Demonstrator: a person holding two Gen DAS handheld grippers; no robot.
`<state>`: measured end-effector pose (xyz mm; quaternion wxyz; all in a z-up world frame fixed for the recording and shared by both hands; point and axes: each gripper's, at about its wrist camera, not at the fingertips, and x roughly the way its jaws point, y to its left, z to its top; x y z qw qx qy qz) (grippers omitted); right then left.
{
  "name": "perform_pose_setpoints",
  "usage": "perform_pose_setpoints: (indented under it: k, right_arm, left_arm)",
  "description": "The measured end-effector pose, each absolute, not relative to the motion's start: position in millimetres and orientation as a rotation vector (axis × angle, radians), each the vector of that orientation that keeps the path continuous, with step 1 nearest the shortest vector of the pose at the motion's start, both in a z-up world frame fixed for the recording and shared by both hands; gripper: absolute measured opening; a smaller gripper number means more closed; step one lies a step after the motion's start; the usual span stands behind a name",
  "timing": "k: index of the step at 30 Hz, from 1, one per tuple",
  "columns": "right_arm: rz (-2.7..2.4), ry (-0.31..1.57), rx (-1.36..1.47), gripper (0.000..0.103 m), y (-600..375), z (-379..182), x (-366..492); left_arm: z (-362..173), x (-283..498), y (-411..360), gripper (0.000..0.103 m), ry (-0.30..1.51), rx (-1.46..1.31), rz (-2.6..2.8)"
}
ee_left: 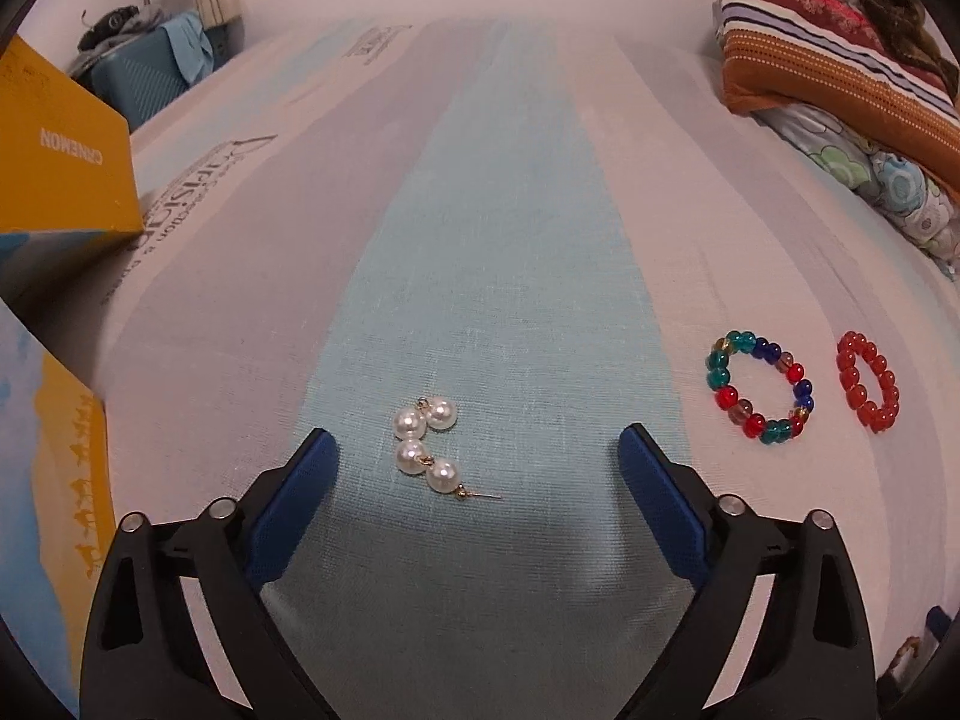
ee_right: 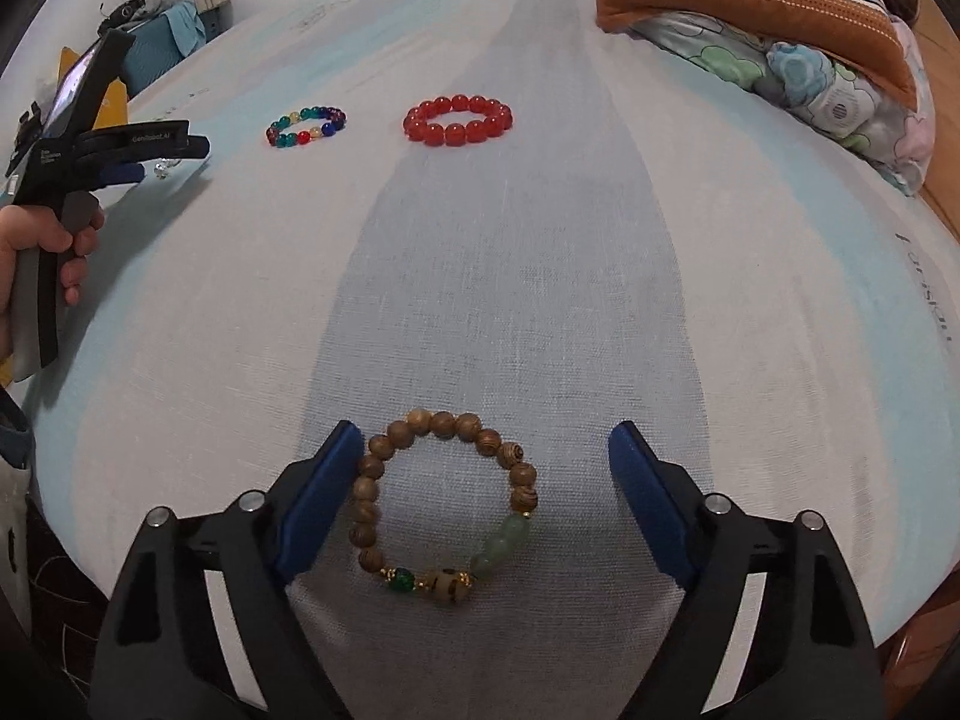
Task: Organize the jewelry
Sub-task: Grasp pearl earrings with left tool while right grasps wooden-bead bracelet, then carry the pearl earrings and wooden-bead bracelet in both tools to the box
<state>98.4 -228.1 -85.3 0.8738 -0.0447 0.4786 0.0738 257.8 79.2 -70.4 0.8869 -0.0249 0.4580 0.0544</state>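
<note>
A: Left gripper (ee_left: 477, 450) — gaping wide, gripping nothing, hovering low over the striped bedsheet (ee_left: 510, 192). Blue pads (ee_left: 294, 504) flanking the pearl earrings (ee_left: 425, 447): 4 pearls, lying flat between the 2 fingers, nearer the left pad, not touching either.

B: Right gripper (ee_right: 486, 450) — also spread apart, holding nothing. Wooden bead bracelet (ee_right: 444, 504) lying flat between the fingers, left pad (ee_right: 321, 498) touching or just beside its beads, can't tell which; right pad well clear.

A: Further out, left view: multicolor bead bracelet (ee_left: 759, 387) lying to the right, red bead bracelet (ee_left: 868, 382) just beside it, apart.

B: Right view showing the same 2 far ahead, side by side. Left hand (ee_right: 42, 258) squeezing the other tool's handle at left edge.

A: Yellow box (ee_left: 60, 156) sitting far left, folded bedding (ee_left: 828, 60) piling up far right.
</note>
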Motion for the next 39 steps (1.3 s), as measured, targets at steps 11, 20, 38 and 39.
perform_pose_setpoints:
  k: [11, 20, 38, 39]
  right_arm:
    - [0.201, 1.004, -0.116, 0.033, -219, -84, 96]
    - [0.213, 1.002, -0.105, 0.008, -218, -82, 95]
    - [0.233, 0.960, -0.056, 0.007, -218, -69, 93]
    - [0.234, 0.959, -0.055, 0.007, -217, -68, 93]
  left_arm:
    - [-74, 260, 83, 0.061, 0.984, -0.040, 0.112]
    - [-72, 257, 70, 0.017, 1.007, -0.017, 0.055]
    - [-58, 243, 55, 0.011, 0.981, 0.008, 0.006]
    - [-56, 241, 55, 0.011, 0.979, 0.008, 0.005]
